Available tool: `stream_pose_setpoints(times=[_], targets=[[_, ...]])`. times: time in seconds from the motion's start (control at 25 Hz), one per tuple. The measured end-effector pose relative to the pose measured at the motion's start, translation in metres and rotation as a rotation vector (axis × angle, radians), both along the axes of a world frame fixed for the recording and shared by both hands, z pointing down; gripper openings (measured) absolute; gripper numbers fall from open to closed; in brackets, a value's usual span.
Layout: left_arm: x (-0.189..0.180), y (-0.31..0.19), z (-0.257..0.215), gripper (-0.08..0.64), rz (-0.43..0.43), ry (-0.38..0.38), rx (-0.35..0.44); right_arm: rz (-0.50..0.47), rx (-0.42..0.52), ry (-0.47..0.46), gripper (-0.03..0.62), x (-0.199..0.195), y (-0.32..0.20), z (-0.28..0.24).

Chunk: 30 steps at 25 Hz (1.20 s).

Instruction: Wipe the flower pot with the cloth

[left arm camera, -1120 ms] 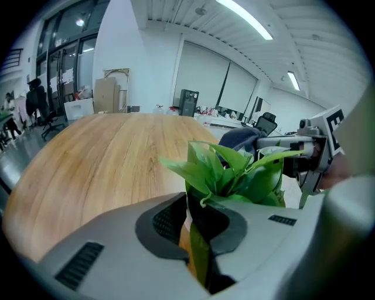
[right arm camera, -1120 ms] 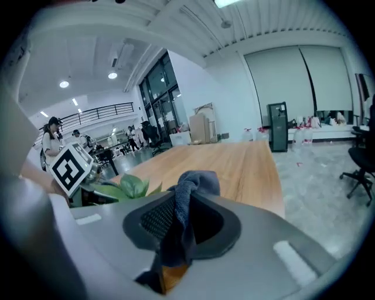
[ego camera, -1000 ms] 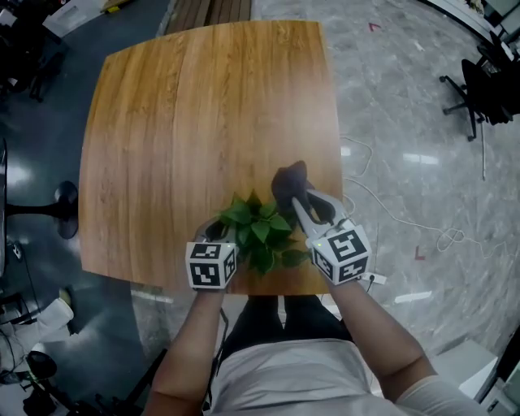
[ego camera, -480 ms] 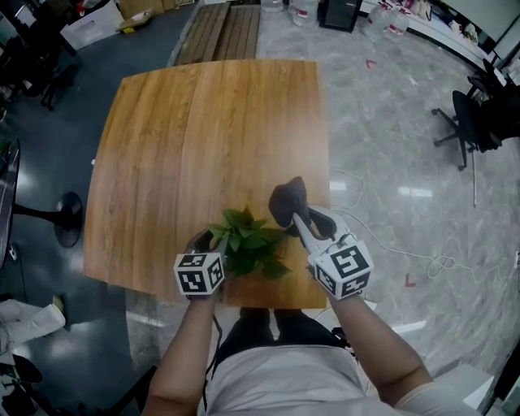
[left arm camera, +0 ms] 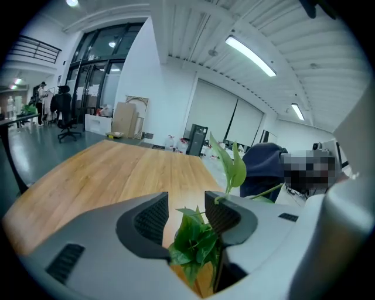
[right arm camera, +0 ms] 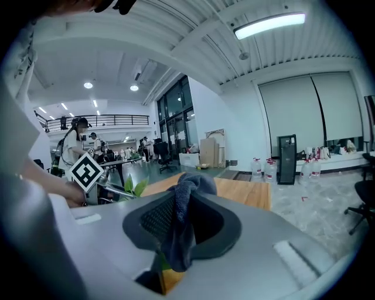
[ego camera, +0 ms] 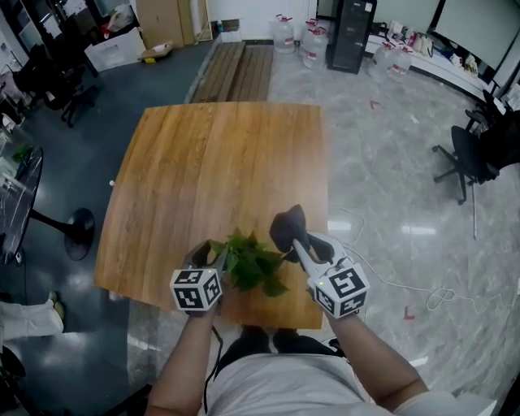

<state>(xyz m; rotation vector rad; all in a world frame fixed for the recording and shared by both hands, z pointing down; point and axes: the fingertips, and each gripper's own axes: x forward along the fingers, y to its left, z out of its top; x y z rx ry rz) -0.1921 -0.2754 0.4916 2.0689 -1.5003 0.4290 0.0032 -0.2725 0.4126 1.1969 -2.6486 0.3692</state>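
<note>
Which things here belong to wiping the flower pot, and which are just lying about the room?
Job in hand:
cloth, pinched in the right gripper
plant, its pot hidden under the leaves
left gripper, whose jaws have just been opening, with leaves loose between them
wooden table

Lying about:
water bottles
black cabinet
office chair
cardboard boxes

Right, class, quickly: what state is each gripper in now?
Left gripper: open, jaws just opening, plant leaves loose between them.
Right gripper: shut on the dark cloth.
</note>
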Motion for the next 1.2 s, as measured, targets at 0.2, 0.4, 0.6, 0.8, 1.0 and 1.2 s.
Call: stream_pose_setpoints(times=[0.2, 0.4, 0.6, 0.8, 1.0, 1.2], targets=[[0.004, 0.009, -0.037, 0.178, -0.023, -0.001, 0.054, -0.046, 0.028, -0.035, 0.063, -0.012, 0.008, -0.032], [0.018, 0.018, -0.073, 0.043, -0.028, -0.033, 0.134, -0.084, 0.042, -0.069, 0.063, -0.028, 0.014, -0.054], [0.028, 0.026, -0.091, 0.005, -0.034, -0.045, 0.148, -0.109, 0.024, -0.083, 0.063, -0.036, 0.022, -0.061], [0.026, 0.037, -0.088, 0.005, -0.054, -0.053, 0.127, -0.127, 0.009, -0.071, 0.060, -0.044, 0.030, -0.051], [0.028, 0.041, -0.088, 0.005, -0.066, -0.057, 0.128, -0.143, 0.017, -0.062, 0.058, -0.051, 0.034, -0.051], [0.028, 0.044, -0.087, 0.005, -0.075, -0.064, 0.115, -0.145, 0.015, -0.052, 0.057, -0.052, 0.034, -0.053]])
